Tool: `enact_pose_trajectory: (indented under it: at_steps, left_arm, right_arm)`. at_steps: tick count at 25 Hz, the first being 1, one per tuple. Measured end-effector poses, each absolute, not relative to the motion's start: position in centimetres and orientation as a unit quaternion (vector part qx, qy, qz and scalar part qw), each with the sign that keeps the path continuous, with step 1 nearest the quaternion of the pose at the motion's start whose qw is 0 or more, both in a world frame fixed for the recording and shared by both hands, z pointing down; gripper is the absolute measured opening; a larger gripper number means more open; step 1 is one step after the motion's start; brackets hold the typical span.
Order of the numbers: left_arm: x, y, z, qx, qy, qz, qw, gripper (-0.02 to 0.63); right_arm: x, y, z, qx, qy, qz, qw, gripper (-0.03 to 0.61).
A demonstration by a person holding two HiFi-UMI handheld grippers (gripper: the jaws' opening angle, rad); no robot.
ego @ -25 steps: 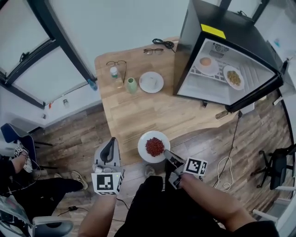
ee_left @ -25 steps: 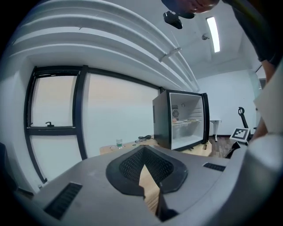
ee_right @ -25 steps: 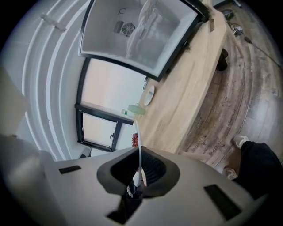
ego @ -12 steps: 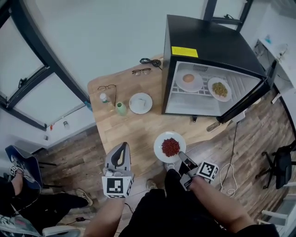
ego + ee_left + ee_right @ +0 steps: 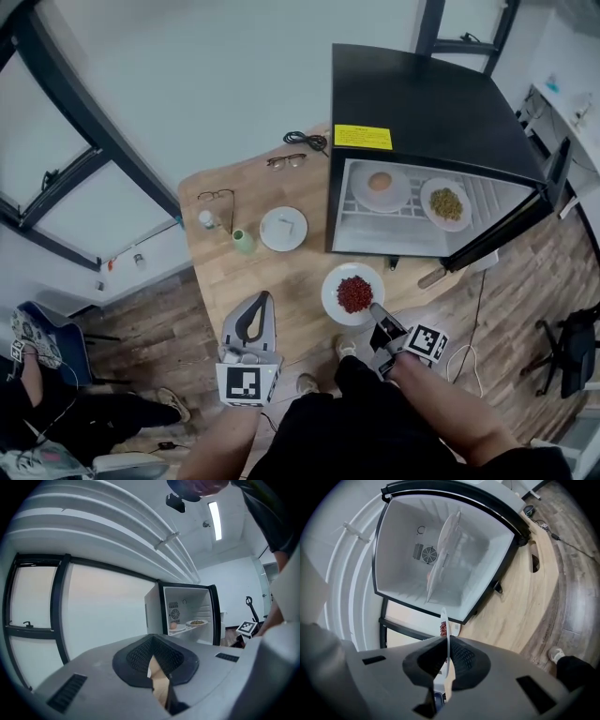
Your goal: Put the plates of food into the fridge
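Left gripper (image 5: 260, 302) hangs low, jaws together; right gripper (image 5: 376, 309) reaches forward, pinching the plate (image 5: 333, 290) rim.

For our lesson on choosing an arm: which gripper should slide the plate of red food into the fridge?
Right. The right gripper clamps the plate by its rim, just in front of the open fridge. The left gripper is shut, empty and farther away.

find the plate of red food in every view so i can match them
Head view: plate at lower centre, over the table edge, its near rim in the right gripper.
Left gripper view: not in it.
Right gripper view: plate edge-on at bottom centre, clamped between the jaws.
Shared landmark: the open fridge.
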State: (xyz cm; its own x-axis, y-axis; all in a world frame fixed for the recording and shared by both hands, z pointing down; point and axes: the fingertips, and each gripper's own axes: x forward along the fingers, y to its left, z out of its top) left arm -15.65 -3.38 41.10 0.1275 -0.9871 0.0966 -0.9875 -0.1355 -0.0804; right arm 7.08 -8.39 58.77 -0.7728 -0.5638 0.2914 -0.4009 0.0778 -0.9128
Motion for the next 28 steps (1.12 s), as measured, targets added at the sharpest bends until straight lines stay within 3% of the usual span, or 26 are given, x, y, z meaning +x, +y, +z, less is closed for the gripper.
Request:
enact_pose_trajectory:
  at_steps: [28]
  left_arm:
    - [-14.6, -14.7, 42.7, 0.732, -0.675, 0.093, 0.015, 0.003]
  right_arm:
    - [9.2, -23.6, 61.1, -0.375, 0.731, -0.566, 0.062, 0.031]
